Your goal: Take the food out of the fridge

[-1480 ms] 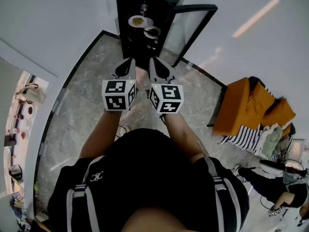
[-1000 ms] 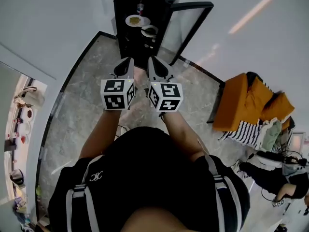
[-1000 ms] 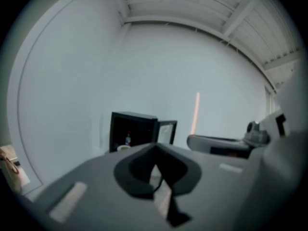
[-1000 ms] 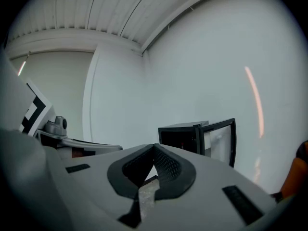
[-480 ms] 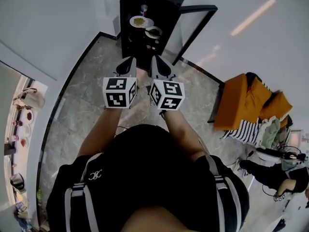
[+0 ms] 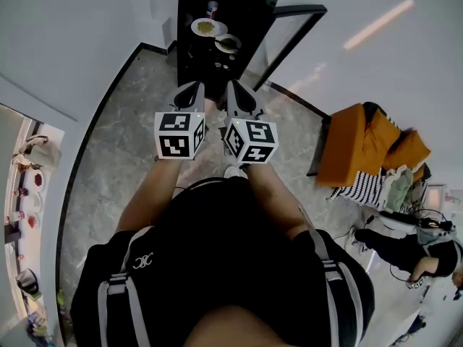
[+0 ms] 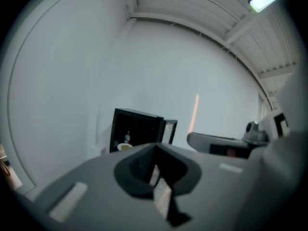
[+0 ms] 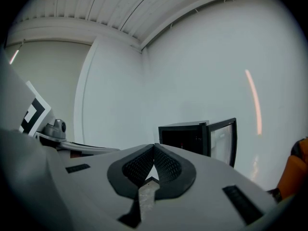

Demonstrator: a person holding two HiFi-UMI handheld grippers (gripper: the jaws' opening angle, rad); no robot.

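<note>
Two grippers: left gripper (image 6: 194,87) and right gripper (image 6: 233,87) are held side by side in front of the person, both aimed at the fridge and well short of it; each carries a white cube printed with black square markers
Left jaws: closed tip to tip with nothing between them; smooth grey shell with a dark hollow around the pads
Right jaws: closed as well, the dark ribbed pads meeting in a point, nothing held
Person: black top (image 6: 217,266) with grey webbing straps over both shoulders, bare forearms reaching forward
Floor: glossy grey veined stone (image 6: 116,150) with a dark strip where it meets the white wall
Fridge: small black box-shaped cabinet (image 6: 187,56) standing on the floor against the white wall, straight ahead of both grippers, interior dark
Door: swung open to the right, a thin dark frame (image 6: 293,9) around a clear glass pane
Plate: round and white (image 6: 206,27), on a shelf inside the fridge, holding a heap of yellowish food
Dish: round and white (image 6: 228,44), just right of the plate and nearer the door, holding dark green food; whether it shares the plate's shelf I cannot tell
Bottle: small and upright (image 6: 212,8), behind the plate at the back of the fridge
Lower shelf: a few small items (image 6: 221,66), too small to tell
Far right: orange cushioned seat (image 6: 362,147) with a black-and-white striped cloth (image 6: 362,190) beside it
</note>
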